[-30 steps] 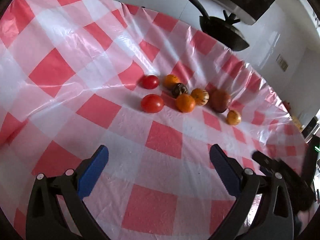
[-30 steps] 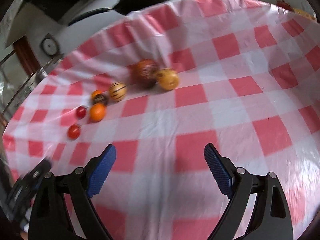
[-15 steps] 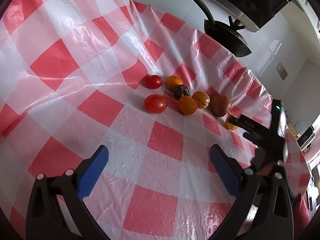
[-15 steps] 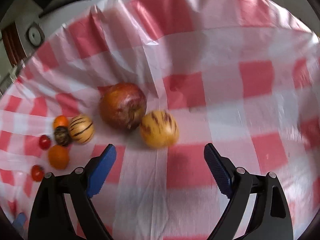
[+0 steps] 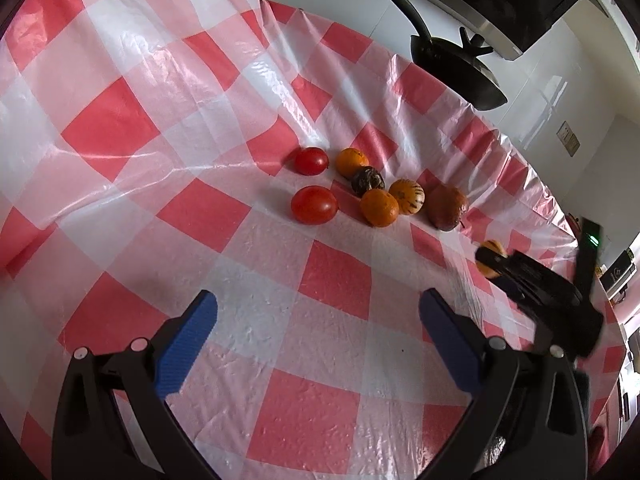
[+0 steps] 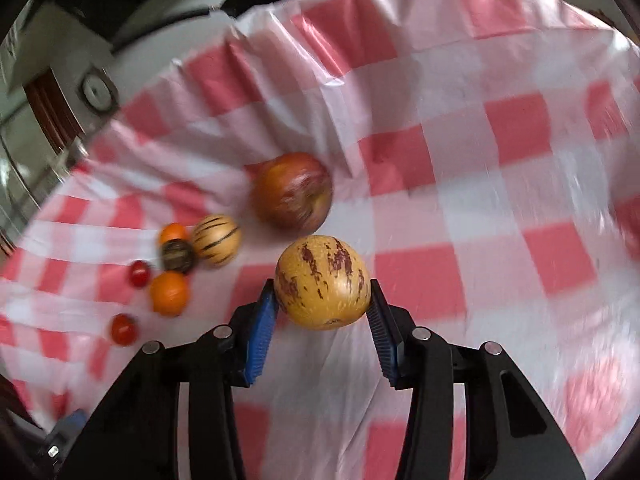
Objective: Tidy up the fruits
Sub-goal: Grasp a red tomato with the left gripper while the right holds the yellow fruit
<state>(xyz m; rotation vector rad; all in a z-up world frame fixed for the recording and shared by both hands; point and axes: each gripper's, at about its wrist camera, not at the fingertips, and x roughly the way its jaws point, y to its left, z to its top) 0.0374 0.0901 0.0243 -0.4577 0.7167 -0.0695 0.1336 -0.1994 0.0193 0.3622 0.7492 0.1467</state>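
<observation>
As our right gripper (image 6: 322, 300) closed, the melon (image 6: 321, 281) sat between its pads.
It lay on the worktop (image 6: 460, 208) beside the apple (image 6: 293, 190); our left gripper (image 5: 316, 320) hung wide open, empty, well short of the cluster.

We have open checked tablecloth (image 5: 340, 280) on the near side of the table, bare between the wide-set blue pads of our left gripper (image 5: 316, 332) and on toward the fruit. Farther in, a tight cluster blocks a straight path: two tomatoes (image 5: 314, 205), two oranges (image 5: 379, 207), a dark fruit (image 5: 367, 180), a striped melon (image 5: 407, 196) and a reddish apple (image 5: 447, 207), mostly touching. To the right, our right gripper (image 6: 322, 304), its jaws closing on a speckled yellow melon (image 6: 322, 282), fills that side. The far left stays clear.
</observation>
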